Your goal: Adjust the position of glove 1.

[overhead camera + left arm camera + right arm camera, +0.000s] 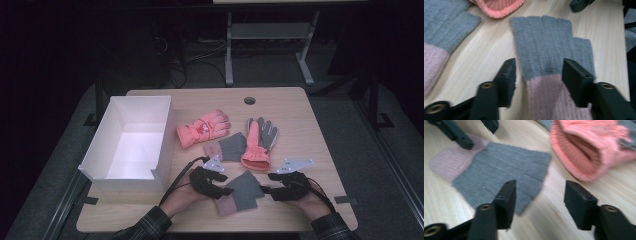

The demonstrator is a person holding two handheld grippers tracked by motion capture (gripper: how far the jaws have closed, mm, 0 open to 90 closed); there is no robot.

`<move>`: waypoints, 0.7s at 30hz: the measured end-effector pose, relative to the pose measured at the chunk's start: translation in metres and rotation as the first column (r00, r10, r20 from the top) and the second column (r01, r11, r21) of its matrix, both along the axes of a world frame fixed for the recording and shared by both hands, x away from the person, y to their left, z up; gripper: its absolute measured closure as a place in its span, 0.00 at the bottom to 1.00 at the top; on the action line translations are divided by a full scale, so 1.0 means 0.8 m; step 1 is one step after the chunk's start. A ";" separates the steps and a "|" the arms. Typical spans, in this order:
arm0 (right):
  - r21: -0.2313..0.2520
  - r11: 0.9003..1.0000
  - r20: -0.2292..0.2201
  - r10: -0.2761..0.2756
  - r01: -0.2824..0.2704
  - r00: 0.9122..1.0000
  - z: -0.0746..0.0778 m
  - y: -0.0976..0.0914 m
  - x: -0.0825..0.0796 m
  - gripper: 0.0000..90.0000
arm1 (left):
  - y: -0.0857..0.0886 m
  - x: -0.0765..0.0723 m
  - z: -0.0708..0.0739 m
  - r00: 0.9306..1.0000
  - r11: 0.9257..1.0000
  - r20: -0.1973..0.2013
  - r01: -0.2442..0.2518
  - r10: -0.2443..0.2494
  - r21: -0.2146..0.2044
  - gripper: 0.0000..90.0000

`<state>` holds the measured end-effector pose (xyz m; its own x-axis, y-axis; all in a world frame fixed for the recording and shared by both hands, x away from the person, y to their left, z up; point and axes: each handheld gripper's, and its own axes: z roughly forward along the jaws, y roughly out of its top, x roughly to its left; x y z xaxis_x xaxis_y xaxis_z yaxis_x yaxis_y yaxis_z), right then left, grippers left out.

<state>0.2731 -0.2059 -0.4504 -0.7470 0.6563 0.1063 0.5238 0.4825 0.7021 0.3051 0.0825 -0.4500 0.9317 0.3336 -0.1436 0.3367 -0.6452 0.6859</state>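
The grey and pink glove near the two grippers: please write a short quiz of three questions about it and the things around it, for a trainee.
1. True or false: the white box has a glove inside it.
2. How do the jaws of the left gripper stand around the grey and pink glove?
A. open, one on each side of it
B. shut on its cuff
C. far away from it
3. How many gloves lie on the table?

Key
1. False; the box looks empty.
2. A
3. Four: two coral ones, namely one by the box and one with a grey palm, and two grey and pink ones, the second farther back.
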 end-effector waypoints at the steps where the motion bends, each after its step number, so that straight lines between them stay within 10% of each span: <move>1: -0.004 1.000 0.011 -0.021 0.021 1.000 0.000 -0.005 0.000 0.38 | 0.000 0.001 0.000 1.000 1.000 0.002 0.002 -0.002 0.002 0.44; 8: -0.021 0.985 0.061 -0.169 0.171 0.984 -0.004 -0.038 -0.003 0.16 | 0.002 0.014 0.008 1.000 1.000 0.022 0.004 -0.004 -0.019 0.24; 21: -0.028 0.958 0.067 -0.284 0.286 0.957 -0.012 -0.074 0.003 0.15 | 0.003 0.051 0.025 0.997 0.997 0.031 -0.070 0.070 -0.020 0.19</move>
